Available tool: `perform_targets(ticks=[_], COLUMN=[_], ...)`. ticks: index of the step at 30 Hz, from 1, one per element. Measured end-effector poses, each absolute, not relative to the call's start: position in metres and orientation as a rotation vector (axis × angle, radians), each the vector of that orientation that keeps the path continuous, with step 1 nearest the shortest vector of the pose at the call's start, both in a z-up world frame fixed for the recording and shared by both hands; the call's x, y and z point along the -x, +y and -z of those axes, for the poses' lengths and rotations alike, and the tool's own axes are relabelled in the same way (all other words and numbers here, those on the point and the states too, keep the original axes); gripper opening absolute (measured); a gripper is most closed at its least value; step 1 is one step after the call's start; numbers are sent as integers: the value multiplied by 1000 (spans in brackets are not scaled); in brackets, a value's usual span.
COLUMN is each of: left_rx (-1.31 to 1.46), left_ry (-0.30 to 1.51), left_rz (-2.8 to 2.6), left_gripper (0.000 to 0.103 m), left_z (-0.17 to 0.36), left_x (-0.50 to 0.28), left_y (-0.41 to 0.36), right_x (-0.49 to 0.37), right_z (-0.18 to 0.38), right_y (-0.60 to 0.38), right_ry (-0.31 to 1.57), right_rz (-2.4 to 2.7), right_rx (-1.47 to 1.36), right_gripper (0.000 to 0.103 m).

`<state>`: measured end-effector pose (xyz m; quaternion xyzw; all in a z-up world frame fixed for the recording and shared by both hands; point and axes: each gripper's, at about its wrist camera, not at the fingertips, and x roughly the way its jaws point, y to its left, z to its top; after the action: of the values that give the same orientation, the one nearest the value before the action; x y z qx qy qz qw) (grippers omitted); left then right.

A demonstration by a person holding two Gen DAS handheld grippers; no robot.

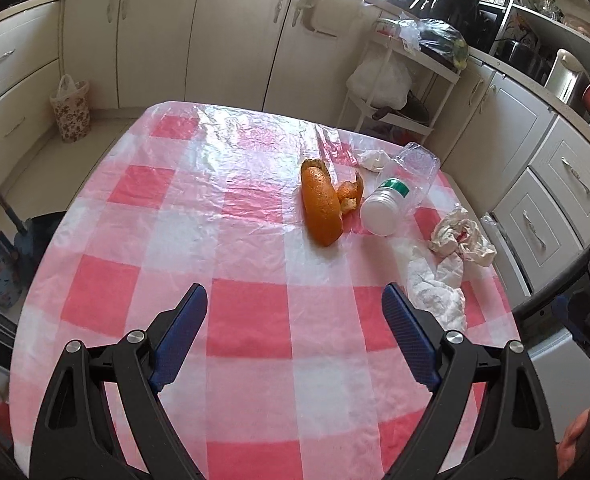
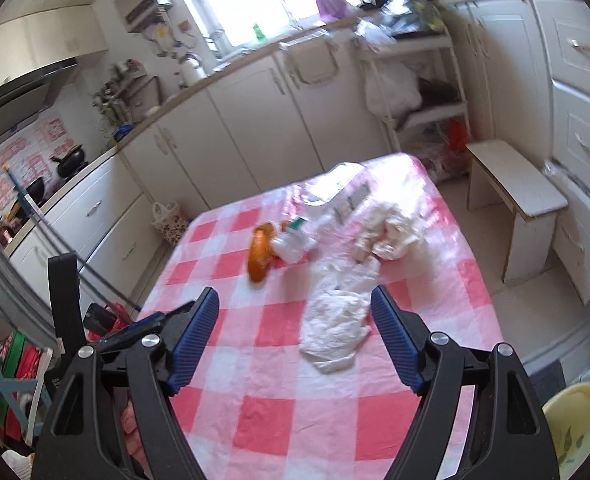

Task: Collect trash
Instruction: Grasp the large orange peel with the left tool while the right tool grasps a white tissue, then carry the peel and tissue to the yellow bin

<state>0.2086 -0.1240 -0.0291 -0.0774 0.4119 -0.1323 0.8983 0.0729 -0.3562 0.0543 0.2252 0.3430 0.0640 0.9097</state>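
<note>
Both tools hang released above a checkered bench: left tool (image 1: 295,302), right tool (image 2: 295,304). Orange peel (image 1: 322,208), a plastic bottle (image 1: 399,196) and crumpled tissues (image 2: 335,326) lie far right.

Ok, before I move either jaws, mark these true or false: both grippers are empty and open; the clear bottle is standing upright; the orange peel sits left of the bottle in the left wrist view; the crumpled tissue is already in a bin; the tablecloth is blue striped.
1. Both grippers are open and empty. True: the left gripper and right gripper hold nothing, jaws spread.
2. The clear bottle stands upright. False: it lies on its side.
3. The orange peel is left of the bottle in the left wrist view. True.
4. The crumpled tissue is in a bin. False: it lies on the table.
5. The tablecloth is blue striped. False: it is pink and white checked.
</note>
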Motion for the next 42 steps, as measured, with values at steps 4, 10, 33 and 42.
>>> perform_targets(ticks=[4, 10, 33, 42], left_rx=[118, 104, 153, 197], left_ry=[876, 886, 921, 874], left_rz=[275, 248, 304, 315], left_gripper=[85, 85, 17, 17], left_z=[44, 52, 48, 22], left_x=[-247, -291, -248, -183], left_y=[-145, -158, -110, -90], right_x=[-89, -127, -126, -91], right_z=[-43, -18, -3, -43], right_y=[-358, -351, -304, -314], right_ry=[764, 884, 985, 830], right_rz=[-128, -114, -266, -304], right_rx=[-442, -372, -227, -306], right_gripper=[75, 75, 12, 11])
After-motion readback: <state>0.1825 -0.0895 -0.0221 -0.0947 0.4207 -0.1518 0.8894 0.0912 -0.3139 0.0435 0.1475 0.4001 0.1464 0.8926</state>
